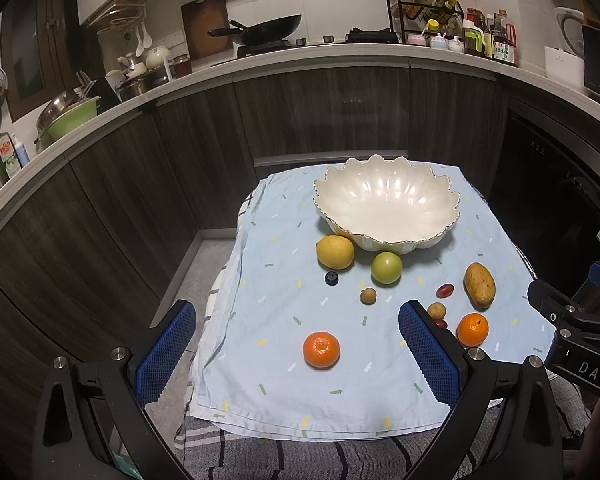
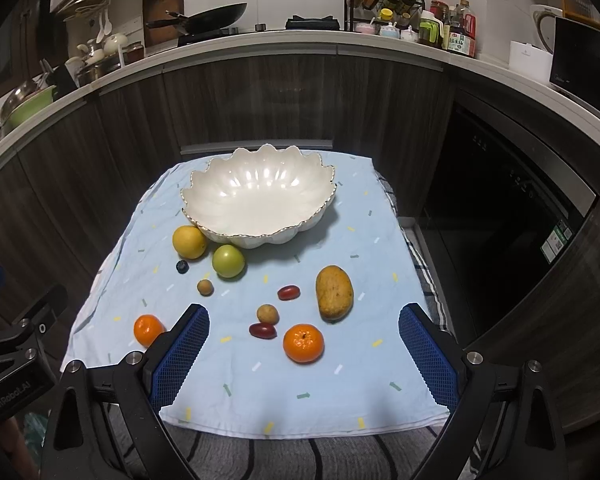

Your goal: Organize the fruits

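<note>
Since the bowl [image 1: 386, 204] holds nothing at all, the sorting has, as far as I can judge, not begun. It sits at the far end of the blue cloth [image 1: 260, 384], which covers a small table, and every fruit lies loose on that cloth in front of it.

Closest to the bowl are a lemon [image 1: 335, 252], touching or just beside the rim, and a green fruit [image 1: 386, 267] next to it. A blueberry [image 1: 331, 278] and a small brown fruit [image 1: 368, 295] lie a little nearer the camera. Toward the right side sit a mango [image 2: 334, 291], a red grape [image 2: 288, 292], a second brown fruit [image 2: 267, 314], another grape [image 2: 263, 330] touching or nearly touching it, and an orange [image 2: 303, 343]. A second orange [image 1: 321, 349] rests alone on the left half.

Both tools hover above the near edge of the cloth. The left gripper [image 1: 298, 356] has its jaws spread wide, with nothing between them; the lone orange lies ahead of the gap. The right gripper [image 2: 304, 360] is likewise spread and unloaded, the other orange ahead of its gap.

All ten pieces remain to be moved, presumably into the bowl. The blueberry and grapes look hardest to pinch.
</note>
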{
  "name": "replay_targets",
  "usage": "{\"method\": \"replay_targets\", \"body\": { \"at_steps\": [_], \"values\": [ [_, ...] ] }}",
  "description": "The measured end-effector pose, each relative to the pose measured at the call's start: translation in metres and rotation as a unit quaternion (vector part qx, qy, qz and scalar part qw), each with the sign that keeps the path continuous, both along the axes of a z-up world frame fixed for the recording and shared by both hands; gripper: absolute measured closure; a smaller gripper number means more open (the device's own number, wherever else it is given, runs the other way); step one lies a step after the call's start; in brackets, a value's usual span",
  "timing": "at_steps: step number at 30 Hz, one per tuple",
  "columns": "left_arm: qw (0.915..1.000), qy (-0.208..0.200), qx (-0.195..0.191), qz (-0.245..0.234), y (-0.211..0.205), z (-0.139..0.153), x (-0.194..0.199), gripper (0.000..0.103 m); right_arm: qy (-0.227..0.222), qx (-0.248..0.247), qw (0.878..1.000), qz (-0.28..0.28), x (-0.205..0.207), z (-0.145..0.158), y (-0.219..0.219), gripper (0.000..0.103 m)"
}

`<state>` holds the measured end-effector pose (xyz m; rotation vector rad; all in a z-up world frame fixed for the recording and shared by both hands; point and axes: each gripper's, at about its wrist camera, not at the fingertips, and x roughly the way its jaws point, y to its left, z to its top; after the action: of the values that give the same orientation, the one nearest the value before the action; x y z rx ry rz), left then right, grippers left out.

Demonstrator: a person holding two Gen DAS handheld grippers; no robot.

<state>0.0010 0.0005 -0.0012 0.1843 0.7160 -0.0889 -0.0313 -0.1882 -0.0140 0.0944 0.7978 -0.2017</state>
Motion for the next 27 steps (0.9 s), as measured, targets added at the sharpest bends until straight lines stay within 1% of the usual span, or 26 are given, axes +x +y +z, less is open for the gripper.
{"method": "replay_targets", "body": {
  "at_steps": [27],
  "values": [
    [1.0000, -0.002, 0.001, 0.000, -0.0003, 0.0005, -0.0007, 0.000, 0.000, 0.000, 1.000, -0.001, 0.0011, 0.0004, -0.0014, 0.006]
  ]
}}
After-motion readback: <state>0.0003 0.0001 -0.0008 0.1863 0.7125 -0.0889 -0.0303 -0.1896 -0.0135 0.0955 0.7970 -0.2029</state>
